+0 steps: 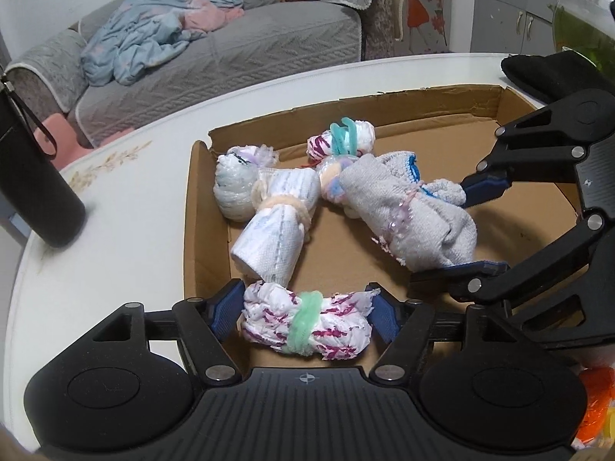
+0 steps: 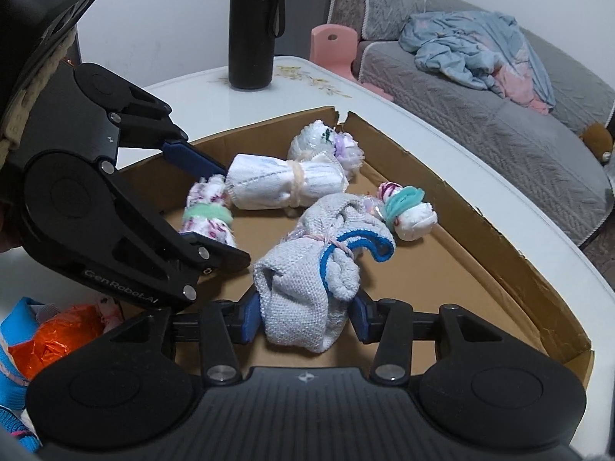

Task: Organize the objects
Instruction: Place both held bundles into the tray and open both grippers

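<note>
Far left, on the white table (image 1: 96,269) beyond the box's left wall: a black flask (image 1: 34,176), upright, well apart from the work.

Next, inside the shallow cardboard box (image 1: 200,230), near its left wall: a white rolled cloth tied with a cream band (image 1: 276,226), and behind it, touching, a white bundle with a lilac frill (image 1: 238,180).

At the near edge of the box, between the blue pads of the left gripper (image 1: 307,319): a white-and-magenta bundle with a green tie (image 1: 307,322). Long axis crosswise to the fingers, one end against each pad; jaws at a middling width, closed on it lengthwise. Gripper low and level, pointing toward the far wall. Whether the bundle touches the floor of the box cannot be told.

Centre, toward the far wall: a small white bundle with a teal tie (image 1: 346,140), lying loose.

Right of centre: a grey knitted cloth roll with a blue hem and a pink tie (image 2: 307,280), clamped at its near end by the right gripper (image 2: 303,319). Long axis running away from that gripper toward the middle of the box; far end beside the teal-tied bundle. Right gripper entering from the right side of the box, tilted slightly down, jaws narrowed on the cloth.

Probably both bundles on their way to being set down in the box; free cardboard lies right of the grey roll.

Far right, at the table's far right corner: a dark cloth item (image 1: 553,73).
</note>
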A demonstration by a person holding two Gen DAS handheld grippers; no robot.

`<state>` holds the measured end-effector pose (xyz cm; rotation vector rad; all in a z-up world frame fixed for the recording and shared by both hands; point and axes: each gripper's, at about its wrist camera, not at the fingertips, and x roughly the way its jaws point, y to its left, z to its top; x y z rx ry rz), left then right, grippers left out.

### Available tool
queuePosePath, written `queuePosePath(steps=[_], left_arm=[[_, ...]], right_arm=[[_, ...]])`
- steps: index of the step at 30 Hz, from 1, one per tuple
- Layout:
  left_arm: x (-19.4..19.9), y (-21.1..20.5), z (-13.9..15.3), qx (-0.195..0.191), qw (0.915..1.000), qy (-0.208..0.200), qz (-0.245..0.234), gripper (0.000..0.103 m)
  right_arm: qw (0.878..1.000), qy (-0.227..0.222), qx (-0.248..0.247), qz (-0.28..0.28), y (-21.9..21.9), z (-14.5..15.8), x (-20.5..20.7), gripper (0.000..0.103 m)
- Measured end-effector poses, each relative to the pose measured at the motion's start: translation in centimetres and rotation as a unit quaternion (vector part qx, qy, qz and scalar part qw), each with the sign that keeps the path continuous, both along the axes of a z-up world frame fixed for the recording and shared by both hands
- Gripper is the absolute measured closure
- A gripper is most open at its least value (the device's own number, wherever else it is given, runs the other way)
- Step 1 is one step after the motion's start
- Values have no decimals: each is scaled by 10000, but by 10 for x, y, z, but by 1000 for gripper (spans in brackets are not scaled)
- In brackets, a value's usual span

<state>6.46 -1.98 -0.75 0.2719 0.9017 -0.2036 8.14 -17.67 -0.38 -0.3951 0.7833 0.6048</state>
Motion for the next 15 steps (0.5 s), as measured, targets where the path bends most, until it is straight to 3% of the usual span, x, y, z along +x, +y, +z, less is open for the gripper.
queuePosePath(steps=[5,8,15], left_arm=[[-2,2,3,-65,10000,28,29,28],[-8,0,10,90,9999,-114,44,22],[-14,3,19,45,9999,-135,-24,21]], right_arm=[[10000,-43,15,16,-2,5,-1,50],[10000,-69,32,16,-4,9,-1,43],[9999,-109,28,60,-2,15,-4,42]])
